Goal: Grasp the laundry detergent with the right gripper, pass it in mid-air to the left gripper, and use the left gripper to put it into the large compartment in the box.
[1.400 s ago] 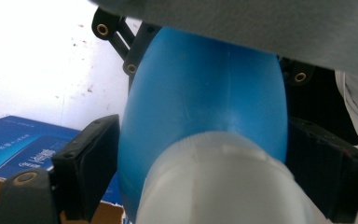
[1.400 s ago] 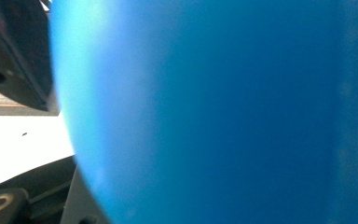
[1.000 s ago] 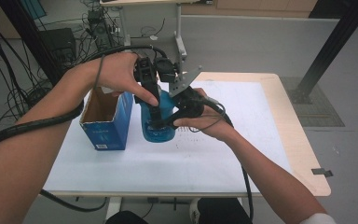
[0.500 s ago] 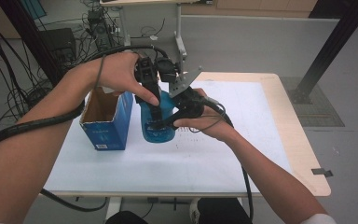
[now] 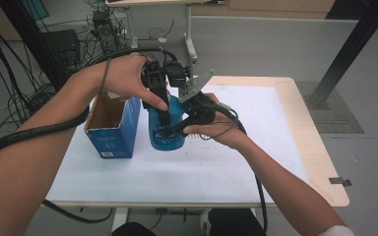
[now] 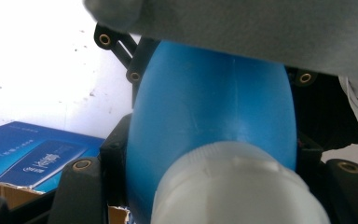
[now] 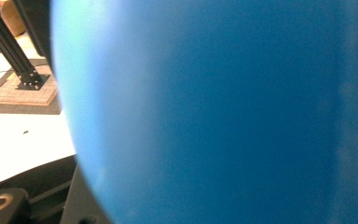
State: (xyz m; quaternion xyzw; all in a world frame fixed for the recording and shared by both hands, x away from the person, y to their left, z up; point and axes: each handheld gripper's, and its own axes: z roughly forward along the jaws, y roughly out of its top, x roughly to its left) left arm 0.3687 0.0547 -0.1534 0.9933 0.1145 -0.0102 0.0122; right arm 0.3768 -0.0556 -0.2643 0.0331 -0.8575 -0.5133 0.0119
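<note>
1 blue bottle (image 5: 167, 132), 1 blue carton (image 5: 112, 132), 2 grippers — both clamped on the bottle.

The bottle stands upright on the white table (image 5: 246, 147), long axis vertical, white cap (image 6: 237, 186) up, just right of the open carton. The left gripper (image 5: 163, 125) has just closed from above; the right gripper (image 5: 177, 129) grips its side. The carton's white print is too blurred to read.
</note>
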